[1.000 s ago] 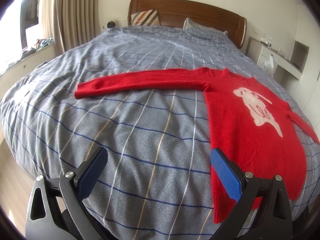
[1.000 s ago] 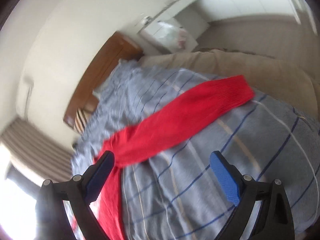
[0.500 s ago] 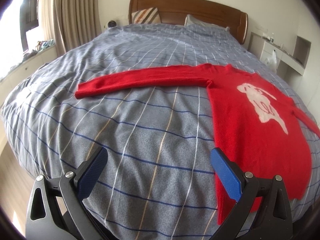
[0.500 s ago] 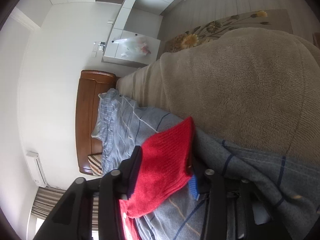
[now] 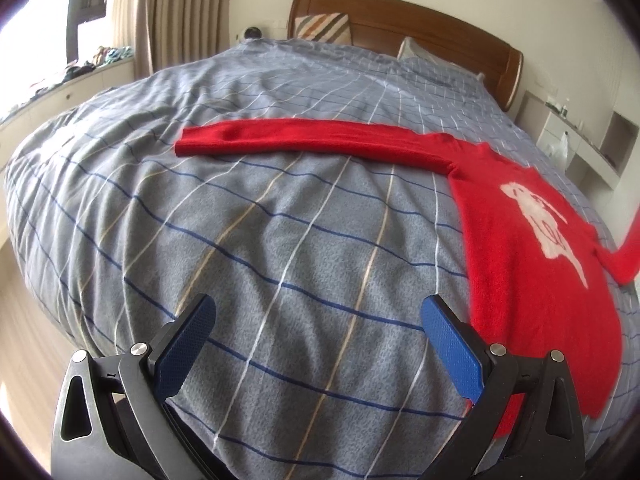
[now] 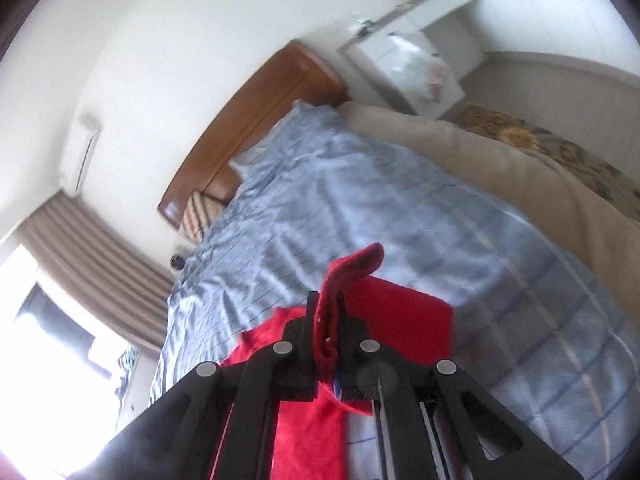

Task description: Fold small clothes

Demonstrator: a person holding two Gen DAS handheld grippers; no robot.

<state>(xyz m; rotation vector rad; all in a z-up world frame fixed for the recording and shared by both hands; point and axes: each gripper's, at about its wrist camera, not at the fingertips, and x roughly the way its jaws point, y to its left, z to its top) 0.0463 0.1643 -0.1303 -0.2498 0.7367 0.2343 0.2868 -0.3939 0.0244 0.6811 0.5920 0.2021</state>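
A red sweater with a white dog motif lies on the grey checked bedspread. Its left sleeve stretches flat to the left. My left gripper is open and empty, hovering over the bedspread beside the sweater's lower left hem. My right gripper is shut on the cuff of the right sleeve and holds it lifted off the bed; that raised sleeve also shows at the right edge of the left wrist view.
A wooden headboard and pillows stand at the far end. Curtains and a window ledge are on the left. White shelving is on the right. A beige blanket lies along the bed's right side.
My right gripper closed on the right sleeve's cuff and lifted it off the bed. My left gripper drifted left, staying open.
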